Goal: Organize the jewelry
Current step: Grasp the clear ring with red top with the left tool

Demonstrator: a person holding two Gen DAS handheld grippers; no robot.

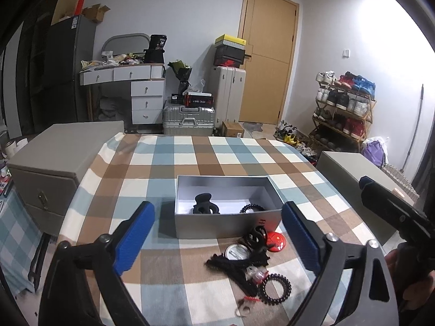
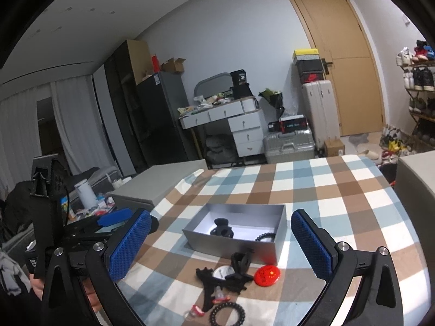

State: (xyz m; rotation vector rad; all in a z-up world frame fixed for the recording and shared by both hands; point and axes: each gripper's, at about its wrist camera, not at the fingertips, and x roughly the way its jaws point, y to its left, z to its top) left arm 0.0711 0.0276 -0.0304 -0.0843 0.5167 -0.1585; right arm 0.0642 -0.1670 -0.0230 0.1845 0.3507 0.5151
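A grey open box stands on the checked tablecloth. Inside lie a black hair claw and a black spiral hair tie. In front of the box lies a pile: a black claw clip, a red round badge, a white round badge, a black lace band, a black spiral tie and small red clips. My left gripper and right gripper are both open and empty, above the pile.
Grey cabinets flank the table. The right gripper shows at the right edge of the left wrist view. Behind are a desk, suitcases, a door and a shoe rack.
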